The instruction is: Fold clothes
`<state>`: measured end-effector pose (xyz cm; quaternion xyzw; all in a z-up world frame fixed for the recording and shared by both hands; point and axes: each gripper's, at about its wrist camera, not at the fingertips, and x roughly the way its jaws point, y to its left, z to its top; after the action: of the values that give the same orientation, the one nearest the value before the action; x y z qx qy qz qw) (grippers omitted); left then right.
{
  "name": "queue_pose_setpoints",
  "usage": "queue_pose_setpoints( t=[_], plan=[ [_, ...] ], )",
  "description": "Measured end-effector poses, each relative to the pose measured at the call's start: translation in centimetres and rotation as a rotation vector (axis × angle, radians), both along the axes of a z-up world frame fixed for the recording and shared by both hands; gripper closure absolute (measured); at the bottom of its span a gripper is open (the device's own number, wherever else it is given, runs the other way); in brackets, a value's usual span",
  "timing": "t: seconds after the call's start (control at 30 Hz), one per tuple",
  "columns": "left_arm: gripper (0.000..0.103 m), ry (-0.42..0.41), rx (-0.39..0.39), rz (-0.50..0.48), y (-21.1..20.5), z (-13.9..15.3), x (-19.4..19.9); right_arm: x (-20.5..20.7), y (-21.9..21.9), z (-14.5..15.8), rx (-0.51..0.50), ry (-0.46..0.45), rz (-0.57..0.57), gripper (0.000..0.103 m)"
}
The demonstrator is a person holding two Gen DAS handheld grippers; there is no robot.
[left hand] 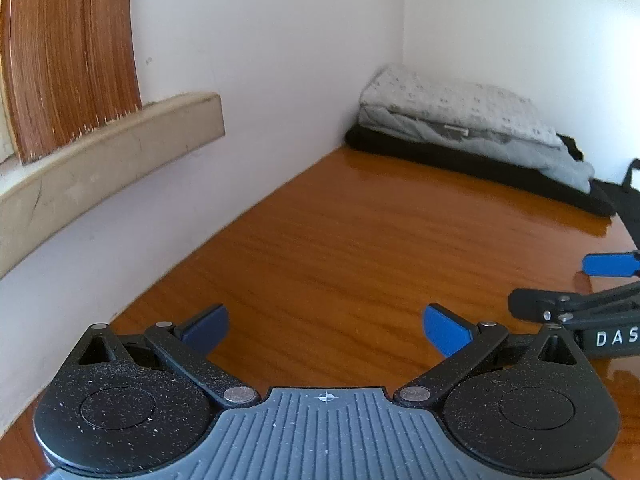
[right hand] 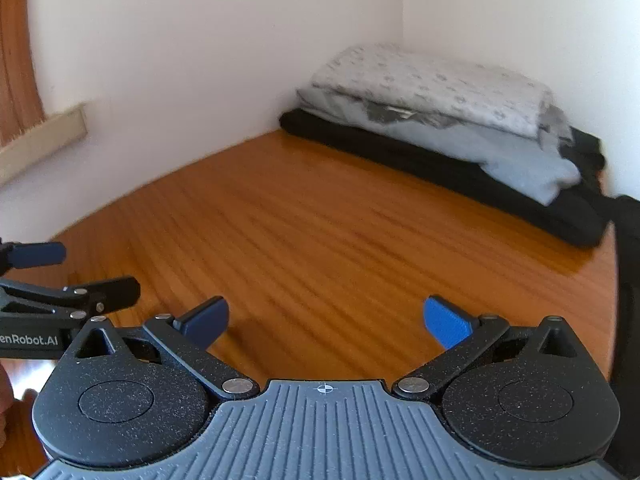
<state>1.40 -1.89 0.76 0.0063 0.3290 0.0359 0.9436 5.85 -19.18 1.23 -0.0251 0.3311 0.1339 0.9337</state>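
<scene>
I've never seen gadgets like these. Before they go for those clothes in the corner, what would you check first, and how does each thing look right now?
1. Left gripper open and holding nothing: ok, jaws spread wide over bare wood.
2. Right gripper open and holding nothing: ok, same.
3. Table free between the grippers and the clothes: ok, only bare wood shows.
4. Stack of clothes in view: ok, in the far corner against both walls, patterned white piece on top, grey beneath, black at the bottom.
5. Stack already folded: looks so, though the far side is hidden.
6. Dark item at the right table edge: cannot tell what it is.
</scene>
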Motion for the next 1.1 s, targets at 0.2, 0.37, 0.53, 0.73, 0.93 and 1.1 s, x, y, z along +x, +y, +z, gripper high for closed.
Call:
queue_pose_setpoints(
  t=[0.2, 0.37, 0.53, 0.73, 0.93, 1.1],
  plan=[
    [0.0, 0.037, -0.017, -0.027, 0.2, -0.5, -0.7, -2.6, 0.6, -0.2, -0.017, 0.003, -0.125, 0.0],
    [0.0, 0.037, -0.018, -0.054, 0.4, -0.4, -3.1, -5.6, 1.7, -0.2, -0.016, 0.003, -0.2, 0.0],
    [0.0, 0.038, -0.019, -0.083, 0.7, -0.4, -4.4, -7.9, 1.8, -0.2, -0.016, 0.003, -0.244, 0.0],
    [0.0, 0.038, -0.021, -0.083, 0.9, -0.5, -4.3, -8.6, 1.7, -0.2, -0.015, 0.003, -0.253, 0.0],
    [0.0, 0.038, -0.021, -0.084, 1.1, -0.5, -4.2, -9.1, 1.7, 0.1, -0.016, 0.004, -0.261, 0.0],
    [0.0, 0.038, -0.021, -0.085, 1.1, -0.5, -4.1, -8.9, 1.8, -0.1, -0.015, 0.003, -0.261, 0.0]
  ],
)
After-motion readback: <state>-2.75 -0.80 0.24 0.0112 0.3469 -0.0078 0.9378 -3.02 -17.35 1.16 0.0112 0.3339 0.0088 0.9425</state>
